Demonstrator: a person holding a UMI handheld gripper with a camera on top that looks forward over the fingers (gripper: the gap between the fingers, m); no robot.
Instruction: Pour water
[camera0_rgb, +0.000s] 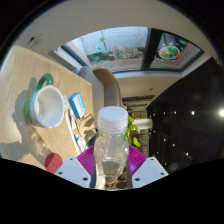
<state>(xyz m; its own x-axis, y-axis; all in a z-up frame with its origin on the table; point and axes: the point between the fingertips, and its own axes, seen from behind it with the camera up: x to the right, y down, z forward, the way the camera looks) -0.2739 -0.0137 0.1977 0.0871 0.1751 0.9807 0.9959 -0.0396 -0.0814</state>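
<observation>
Upright bottle clamped in gripper, cap up.

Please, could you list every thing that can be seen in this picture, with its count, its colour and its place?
bottle: one, clear plastic with a white cap, upright between the fingers.
cup: one, white with a green handle and rim, on the table, to the left of the bottle and beyond the fingers.
blue object: one, blue and flat, between the cup and the bottle; I cannot tell what it is.
red object: one, red, on the table near the left finger; too small to name.
table: one, light wood, under the cup.
window: one, with green outside, far behind everything.
gripper: one, with purple pads, closed on the bottle.
</observation>
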